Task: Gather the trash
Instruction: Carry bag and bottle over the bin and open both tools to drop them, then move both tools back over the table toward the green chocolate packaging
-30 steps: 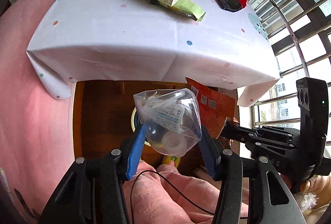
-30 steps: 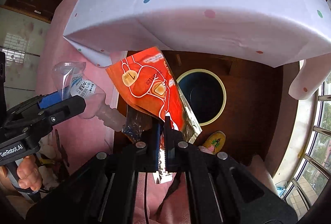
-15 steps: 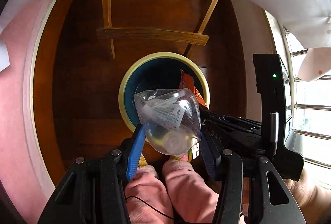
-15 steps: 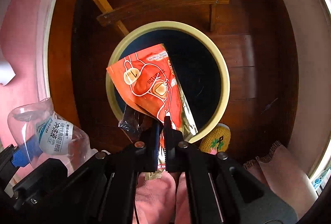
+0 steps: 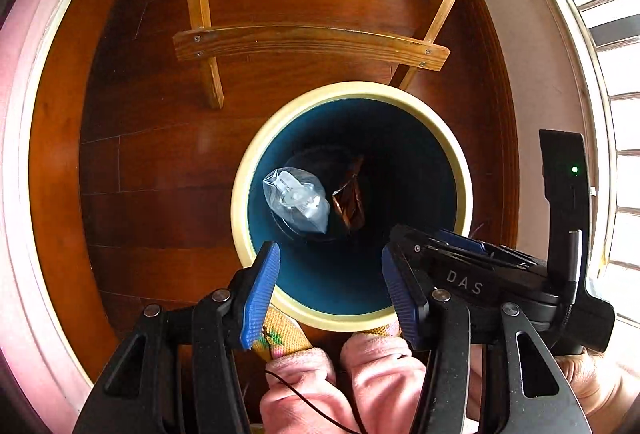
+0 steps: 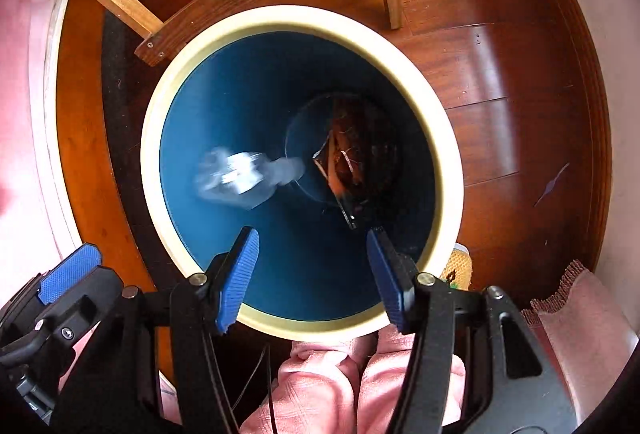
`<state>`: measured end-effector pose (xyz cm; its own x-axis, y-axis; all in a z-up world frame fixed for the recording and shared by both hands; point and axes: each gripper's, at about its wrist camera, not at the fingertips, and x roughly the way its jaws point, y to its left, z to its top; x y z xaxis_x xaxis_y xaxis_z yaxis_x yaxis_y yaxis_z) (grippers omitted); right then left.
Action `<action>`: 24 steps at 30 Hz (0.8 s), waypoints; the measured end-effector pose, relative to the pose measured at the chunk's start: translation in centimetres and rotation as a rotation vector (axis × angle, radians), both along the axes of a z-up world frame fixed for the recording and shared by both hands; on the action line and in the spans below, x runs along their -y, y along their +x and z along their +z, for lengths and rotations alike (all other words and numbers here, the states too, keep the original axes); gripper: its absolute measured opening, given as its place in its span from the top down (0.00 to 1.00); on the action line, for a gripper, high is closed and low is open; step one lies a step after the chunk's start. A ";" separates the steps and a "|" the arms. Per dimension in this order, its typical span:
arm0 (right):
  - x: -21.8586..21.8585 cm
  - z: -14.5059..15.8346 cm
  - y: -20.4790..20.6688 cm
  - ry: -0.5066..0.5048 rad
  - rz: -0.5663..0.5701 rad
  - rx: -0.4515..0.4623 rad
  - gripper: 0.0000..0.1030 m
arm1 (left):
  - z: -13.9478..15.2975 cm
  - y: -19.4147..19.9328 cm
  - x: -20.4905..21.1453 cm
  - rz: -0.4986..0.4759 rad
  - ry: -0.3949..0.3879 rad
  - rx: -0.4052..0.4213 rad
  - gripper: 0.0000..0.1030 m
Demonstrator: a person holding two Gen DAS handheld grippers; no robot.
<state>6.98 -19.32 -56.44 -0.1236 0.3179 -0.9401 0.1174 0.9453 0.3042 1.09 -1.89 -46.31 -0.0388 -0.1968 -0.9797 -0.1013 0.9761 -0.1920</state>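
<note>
Nearest the lens in the left wrist view, the left gripper [image 5: 330,286] hangs over the near rim of the bin with its blue-padded fingers [image 5: 260,294] wide apart and nothing between them. Just to its right the body of the right gripper [image 5: 472,274] crosses the view, and the white letters "DAS" can be read on its black casing; a small green light [image 5: 575,169] glows on the upright part behind it. In the right wrist view the right gripper [image 6: 312,274] also stands spread and empty above the bin's near edge. Pink trouser legs [image 5: 340,374] and a patterned slipper [image 5: 280,334] show just below the fingers.

Beyond them the round bin [image 5: 276,121], cream-rimmed and dark blue inside, stands on the wooden floor [image 5: 152,173]. Inside it the clear plastic bottle [image 5: 298,199] lies toward the left wall; its label print is too small to read, and in the right wrist view it is blurred, perhaps caught mid-fall. The snack wrapper [image 5: 350,201] sits just beside it on the bottom, toward the right, looking dark brownish.

Farther off, behind the bin's far rim, stands a wooden frame [image 5: 308,43] of light-coloured legs and a curved crossbar.
</note>
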 end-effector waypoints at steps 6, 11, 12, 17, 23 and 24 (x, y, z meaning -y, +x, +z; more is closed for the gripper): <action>0.8 3.5 -0.3 -0.036 0.001 0.050 0.48 | -0.7 2.6 -0.5 -0.005 0.042 -0.022 0.29; 0.7 7.4 -0.4 -0.048 0.013 0.087 0.48 | 1.9 2.6 -1.1 0.023 0.071 0.018 0.18; 0.7 8.3 -0.5 -0.048 0.014 0.094 0.48 | 2.7 2.5 -1.2 0.027 0.079 0.028 0.17; 0.4 14.3 -0.8 -0.048 0.011 0.135 0.48 | 8.3 2.0 -2.0 0.046 0.108 0.082 0.15; -0.1 23.4 -0.7 -0.036 0.024 0.201 0.48 | 18.2 1.4 -2.8 0.068 0.128 0.181 0.15; -0.1 24.9 -0.6 -0.034 0.025 0.215 0.48 | 19.9 1.3 -2.9 0.071 0.131 0.198 0.15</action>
<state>6.36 -19.20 -31.54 0.0732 0.2848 -0.9558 0.0295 0.9573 0.2875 2.40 1.02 -26.45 0.1661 -0.0630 -0.9841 -0.1435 0.9858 -0.0873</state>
